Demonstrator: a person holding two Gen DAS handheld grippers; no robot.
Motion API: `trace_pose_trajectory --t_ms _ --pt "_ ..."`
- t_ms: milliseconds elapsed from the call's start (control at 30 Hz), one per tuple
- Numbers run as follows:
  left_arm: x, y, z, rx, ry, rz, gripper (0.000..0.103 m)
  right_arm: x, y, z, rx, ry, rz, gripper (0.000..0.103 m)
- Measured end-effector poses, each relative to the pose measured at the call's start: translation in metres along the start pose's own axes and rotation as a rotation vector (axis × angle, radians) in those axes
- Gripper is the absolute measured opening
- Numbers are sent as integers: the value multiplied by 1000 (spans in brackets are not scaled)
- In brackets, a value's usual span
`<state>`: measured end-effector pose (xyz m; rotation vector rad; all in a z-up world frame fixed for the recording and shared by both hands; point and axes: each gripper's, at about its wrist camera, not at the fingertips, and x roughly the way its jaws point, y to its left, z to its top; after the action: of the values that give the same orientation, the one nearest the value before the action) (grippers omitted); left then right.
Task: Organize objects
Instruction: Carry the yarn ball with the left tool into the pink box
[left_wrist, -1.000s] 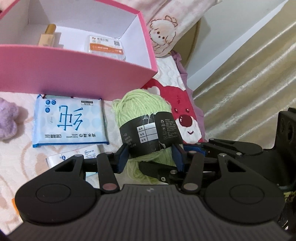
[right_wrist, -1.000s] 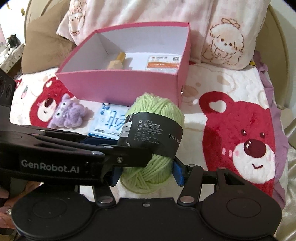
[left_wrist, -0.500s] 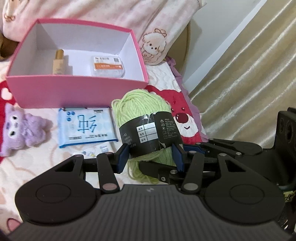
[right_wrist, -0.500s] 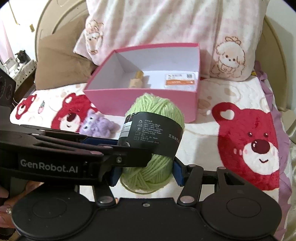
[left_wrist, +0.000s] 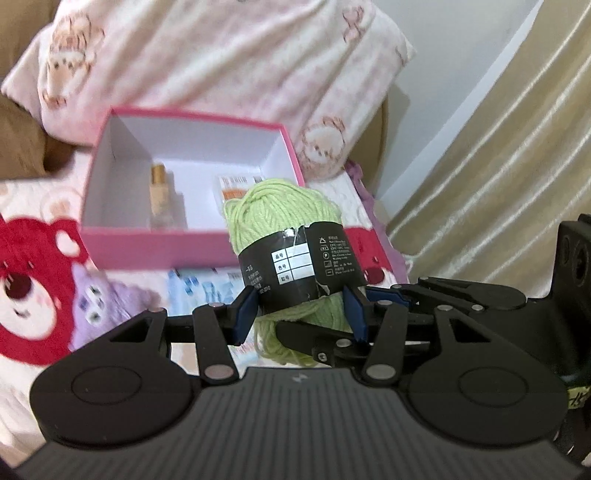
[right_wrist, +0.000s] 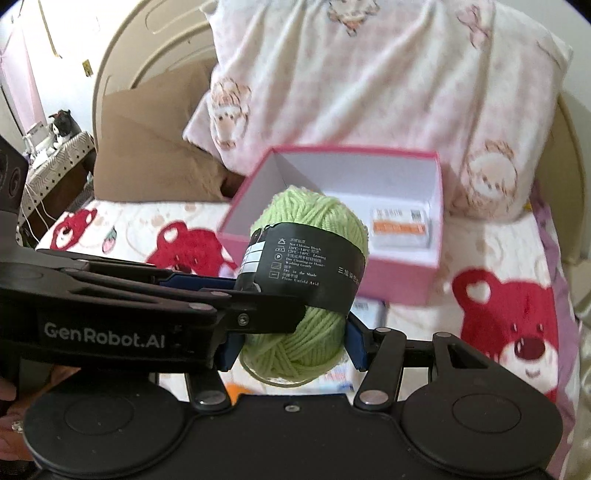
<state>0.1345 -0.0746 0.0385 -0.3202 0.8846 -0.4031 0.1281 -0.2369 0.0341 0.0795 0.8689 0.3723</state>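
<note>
The bed (right_wrist: 498, 251), spread with one bear-print blanket, is lying below and beyond both sets of jaws, with one pink pillow (right_wrist: 369, 85) propped at its far end. Ahead of the jaws, one pink box (left_wrist: 122, 251) is sitting open on the bed, holding one small bottle (left_wrist: 161, 195) and one white packet (right_wrist: 400, 227).

One ball of green yarn (right_wrist: 314, 221) is hanging clear of the bed, between both pairs of jaws at once. The left gripper (left_wrist: 300, 308) is pinching its lower part, jaws partly closed with the blue pads pressing into the wool below the black paper band (left_wrist: 299, 266). The right gripper (right_wrist: 291, 347) is doing the same from the other side, its jaws standing a little wider.

The yarn is looking light and soft, giving under the pads, so it should be squashing rather than slipping. The paper band is torn already and likely to slide or rip further, so gripping the wool itself seems safer.

Under the jaws, one purple plush toy (left_wrist: 110, 299) and one blue tissue pack (left_wrist: 207, 291) are waiting on the bed.
</note>
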Motion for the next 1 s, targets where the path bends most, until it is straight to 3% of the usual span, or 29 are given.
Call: trace_pose_trajectory --t_ms 200,400,533,733,1000 --pt "-9 17 38 -10 -21 27 49 13 11 43 -35 -6 19 60" --pt "6 41 75 -34 -56 11 49 38 8 83 -32 -8 16 60" --pt "36 62 94 -40 -55 7 50 68 -1 102 -19 13 -8 60" --pt "92 92 110 -74 24 6 49 124 -19 113 3 79 -51 60" --pt "145 121 113 -84 30 9 49 177 -49 109 57 84 -29 60"
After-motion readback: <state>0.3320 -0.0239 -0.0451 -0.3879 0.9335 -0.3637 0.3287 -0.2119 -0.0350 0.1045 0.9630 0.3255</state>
